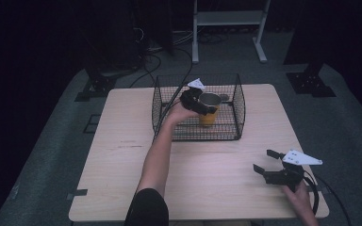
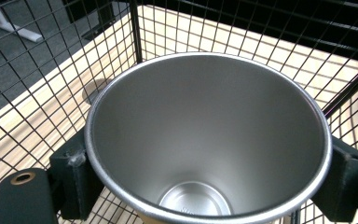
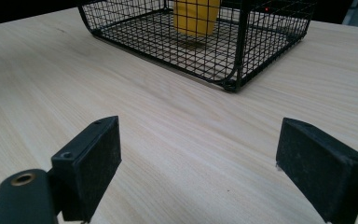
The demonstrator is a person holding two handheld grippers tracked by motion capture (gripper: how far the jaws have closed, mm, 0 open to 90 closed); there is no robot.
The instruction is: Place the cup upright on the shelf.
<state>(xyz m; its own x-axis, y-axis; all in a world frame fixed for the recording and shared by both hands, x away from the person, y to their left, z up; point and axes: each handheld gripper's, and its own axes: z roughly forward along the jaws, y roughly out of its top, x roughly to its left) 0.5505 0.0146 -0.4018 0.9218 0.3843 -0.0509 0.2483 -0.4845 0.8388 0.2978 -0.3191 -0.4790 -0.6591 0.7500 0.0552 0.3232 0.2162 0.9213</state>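
The cup (image 2: pixel 205 140) has a brushed, satiny metal inside with a bright polished rim; its outer wall (image 3: pixel 196 16) looks smooth, matt yellow. The basket (image 1: pixel 238 106) is thin black coated wire, welded in a fine grid, faintly glossy at the thicker frame rods. The desk (image 3: pixel 168 121) is pale wood-grain laminate, smooth and matt, with fine streaks. The left gripper (image 2: pixel 205 186) has fingers (image 2: pixel 72 179) of matt black plastic, slightly scuffed at one corner. The right gripper (image 3: pixel 198 168) shows the same dull black fingers (image 3: pixel 324 170), plus a small brass-coloured metal eyelet (image 3: pixel 22 178). Its top plate (image 1: pixel 301 158) is flat, matt light grey.
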